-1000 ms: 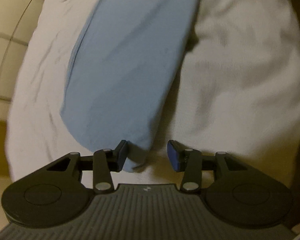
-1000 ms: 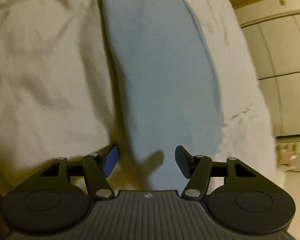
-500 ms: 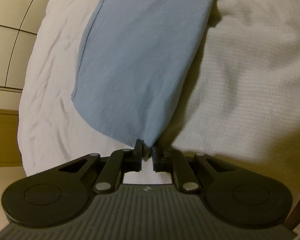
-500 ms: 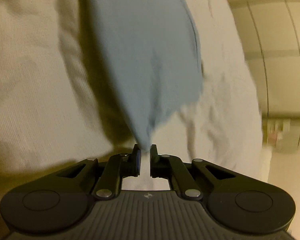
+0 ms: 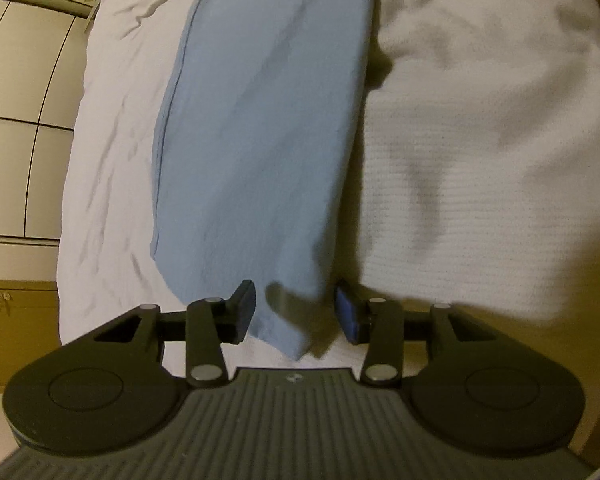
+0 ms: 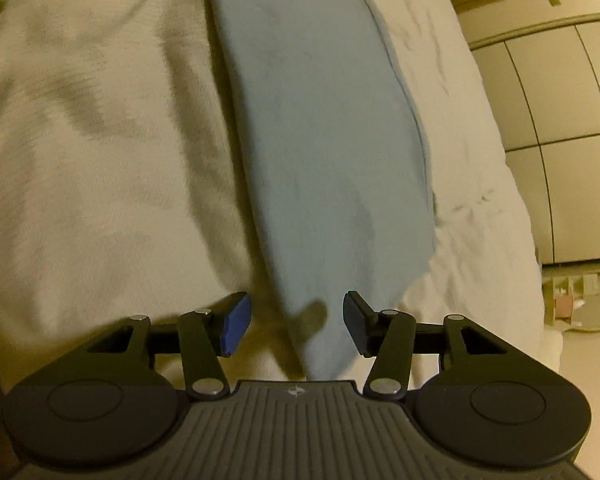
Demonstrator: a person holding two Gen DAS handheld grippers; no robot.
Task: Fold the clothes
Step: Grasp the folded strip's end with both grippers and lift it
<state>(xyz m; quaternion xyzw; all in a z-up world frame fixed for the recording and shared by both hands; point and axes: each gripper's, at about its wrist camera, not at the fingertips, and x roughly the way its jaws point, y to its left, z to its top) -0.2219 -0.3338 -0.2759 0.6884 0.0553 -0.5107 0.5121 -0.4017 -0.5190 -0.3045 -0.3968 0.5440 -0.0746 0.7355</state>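
- The light blue garment (image 5: 256, 140) lies folded into a long strip on the bed's white sheet (image 5: 112, 168), beside a cream waffle-knit blanket (image 5: 480, 168).
- The left tool (image 5: 296, 312) is wide open, holding nothing; the garment's near corner lies between its pads.
- The right tool (image 6: 296, 322) is equally spread and empty, with the garment's (image 6: 324, 140) other near end between its fingers.
- Pale cabinet doors (image 6: 560, 128) stand beyond the bed.

Smooth matt cloth on the light-blue garment (image 5: 256, 128), soft creases, stitched seam at frame left. Coarser waffle-knit cream blanket (image 5: 480, 168) at right; thin wrinkled white sheet (image 5: 112, 152) at left. Matt black plastic on left gripper (image 5: 296, 316) and right gripper (image 6: 296, 322), ribbed grey housing, shiny metal rivets, blue rubbery-looking pads (image 6: 234, 326).
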